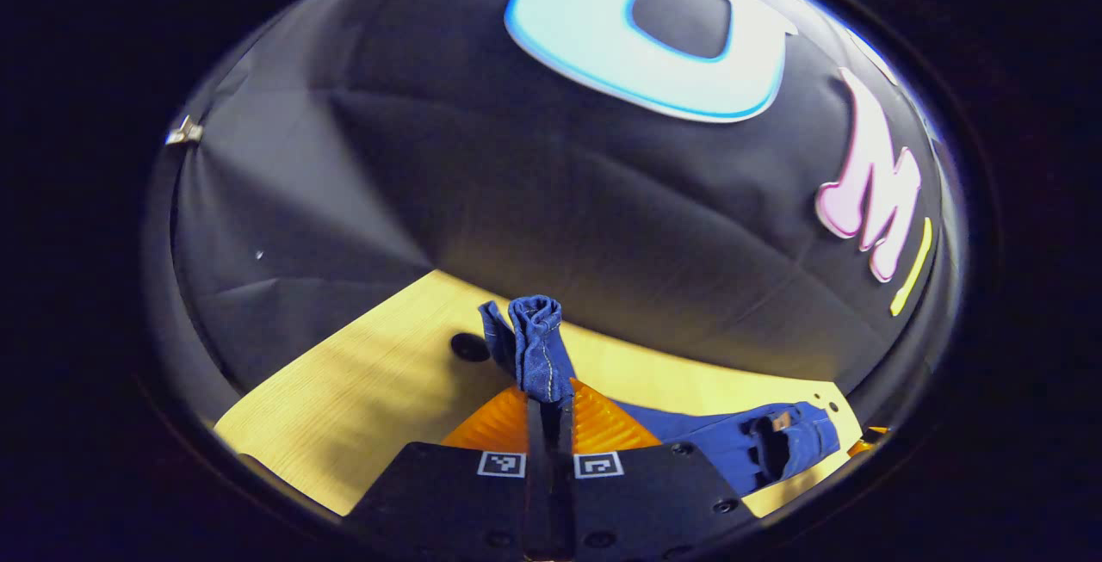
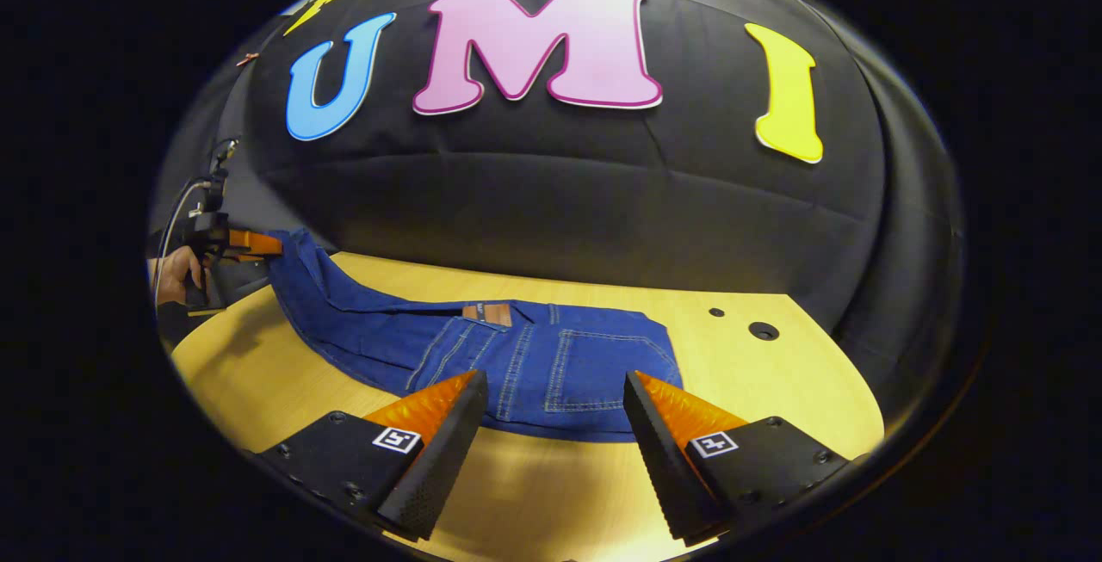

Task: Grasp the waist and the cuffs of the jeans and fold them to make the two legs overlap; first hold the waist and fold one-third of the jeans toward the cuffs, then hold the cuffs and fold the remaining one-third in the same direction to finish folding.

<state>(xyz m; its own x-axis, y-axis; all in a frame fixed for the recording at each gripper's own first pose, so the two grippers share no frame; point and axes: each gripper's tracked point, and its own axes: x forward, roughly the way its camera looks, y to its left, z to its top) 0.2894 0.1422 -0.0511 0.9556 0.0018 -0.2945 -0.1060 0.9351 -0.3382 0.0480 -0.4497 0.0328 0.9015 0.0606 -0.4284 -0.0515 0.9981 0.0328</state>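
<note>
Blue denim jeans [image 2: 482, 351] lie flat on the pale wooden table [image 2: 775, 390], waist at 6 o'clock in the right gripper view. Right gripper [image 2: 551, 424] spread wide, holding nothing, just short of the waist. Left gripper [image 1: 548, 411], at 9 o'clock there, pinches the bunched cuffs [image 1: 534, 342], lifted off the table.

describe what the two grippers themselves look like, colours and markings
Both match. The right gripper has black bodies with screws, a square black-and-white tag on each, and orange ribbed fingers faced with black textured pads. The left gripper has the same black plates, two tags and orange ribbed fingers. Seen far off in the right gripper view, thin cables run from its top.
</note>
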